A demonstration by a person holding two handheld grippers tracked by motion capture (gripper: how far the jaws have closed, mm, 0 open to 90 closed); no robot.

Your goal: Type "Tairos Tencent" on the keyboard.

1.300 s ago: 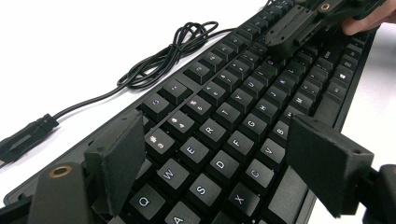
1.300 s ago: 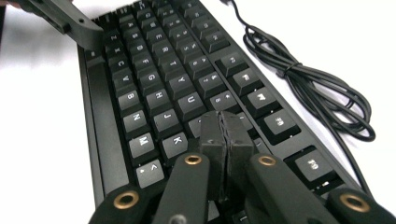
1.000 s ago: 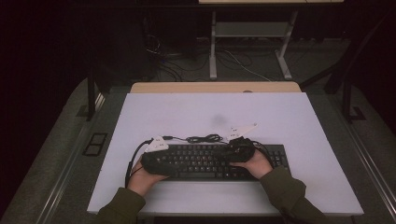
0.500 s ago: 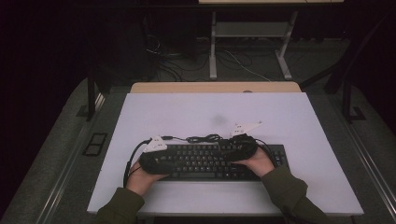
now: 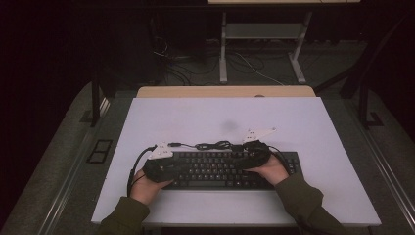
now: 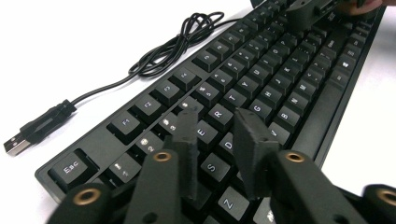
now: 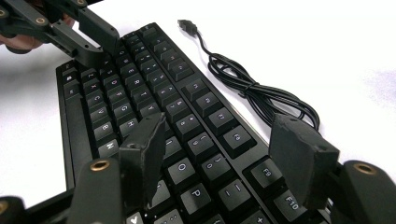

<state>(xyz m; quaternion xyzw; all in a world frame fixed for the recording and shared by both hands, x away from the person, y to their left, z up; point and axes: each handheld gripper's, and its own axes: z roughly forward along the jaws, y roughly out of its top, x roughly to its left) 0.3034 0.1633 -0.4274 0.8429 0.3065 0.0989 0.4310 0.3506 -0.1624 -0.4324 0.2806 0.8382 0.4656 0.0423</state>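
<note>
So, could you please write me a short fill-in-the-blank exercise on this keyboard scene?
1. Both claws hover over a black ____.
2. The cable lies coiled on the table, its USB plug ____.
3. The left claw hovers over the E, D and ____ keys.
4. The wider-open claw is the ____ one.

Missing words: keyboard; unplugged; S; right

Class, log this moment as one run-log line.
left gripper: closing over keyboard | right gripper: opening over keys | cable: unplugged
</note>
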